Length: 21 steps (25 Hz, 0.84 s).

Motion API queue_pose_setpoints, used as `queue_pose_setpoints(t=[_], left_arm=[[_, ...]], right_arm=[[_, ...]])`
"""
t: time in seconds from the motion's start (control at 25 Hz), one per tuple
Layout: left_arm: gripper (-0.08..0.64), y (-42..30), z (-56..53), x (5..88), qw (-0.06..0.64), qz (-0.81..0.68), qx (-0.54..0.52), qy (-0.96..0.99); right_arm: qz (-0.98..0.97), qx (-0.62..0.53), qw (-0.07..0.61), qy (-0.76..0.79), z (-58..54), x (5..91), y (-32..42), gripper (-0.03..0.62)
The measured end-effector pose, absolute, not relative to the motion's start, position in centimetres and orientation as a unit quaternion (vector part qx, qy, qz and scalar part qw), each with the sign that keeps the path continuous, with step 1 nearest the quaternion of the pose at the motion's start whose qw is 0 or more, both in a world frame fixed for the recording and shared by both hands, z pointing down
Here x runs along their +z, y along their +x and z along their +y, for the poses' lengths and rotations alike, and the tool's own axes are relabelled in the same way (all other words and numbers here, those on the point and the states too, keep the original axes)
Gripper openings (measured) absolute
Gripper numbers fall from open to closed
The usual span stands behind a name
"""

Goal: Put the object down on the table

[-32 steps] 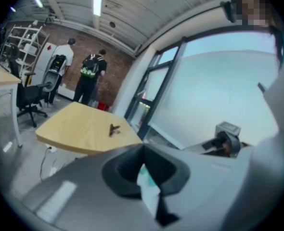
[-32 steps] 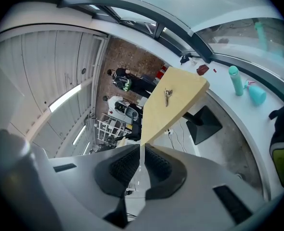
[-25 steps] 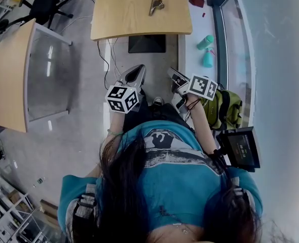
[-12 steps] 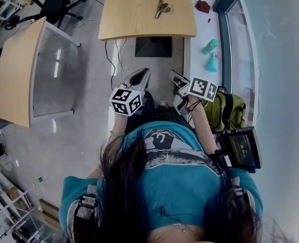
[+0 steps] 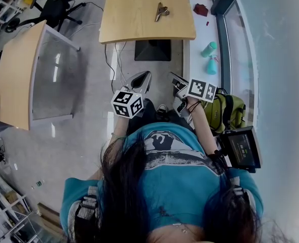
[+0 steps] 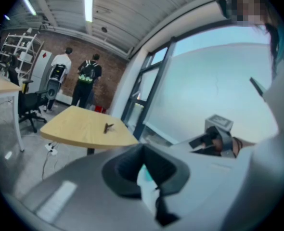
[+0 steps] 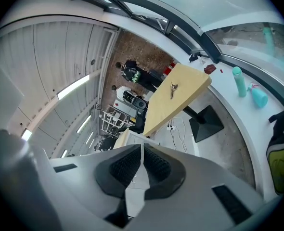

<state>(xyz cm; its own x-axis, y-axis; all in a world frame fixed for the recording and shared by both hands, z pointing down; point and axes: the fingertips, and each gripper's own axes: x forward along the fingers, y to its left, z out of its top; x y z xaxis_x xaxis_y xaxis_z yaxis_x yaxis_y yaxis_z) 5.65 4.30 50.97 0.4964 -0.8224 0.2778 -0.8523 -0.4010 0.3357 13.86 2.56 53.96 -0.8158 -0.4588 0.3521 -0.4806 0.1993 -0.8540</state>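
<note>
We hold the left claw (image 5: 141, 79) and the right claw (image 5: 176, 81) at the frame centre, each with jaws together and empty. The small brown object (image 5: 160, 11) lies on the table (image 5: 134, 24), upper centre, well apart from them.

Tabletop object (image 5: 161, 11) (too small) unidentifiable

1. A table (image 5: 139, 19) stands ahead of the person, with a small tool (image 5: 161, 11) lying near its middle.
2. A second table (image 5: 15, 75) stands off to the left.
3. Two bottles (image 5: 208, 48) sit on a ledge (image 5: 199, 29) just right of the first table.
4. A backpack (image 5: 225, 110) lies at the person's right, nearer than the bottles.
</note>
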Motion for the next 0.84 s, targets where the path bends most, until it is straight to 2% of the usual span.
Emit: queue_pose_setpoints(t=[0.84], left_arm=[[0.002, 3.7, 4.9, 51.0, 0.214, -0.518, 0.022, 0.828]], right_arm=[[-0.780, 0.551, 0.023, 0.297, 2.6, 54.2, 12.6, 0.028]])
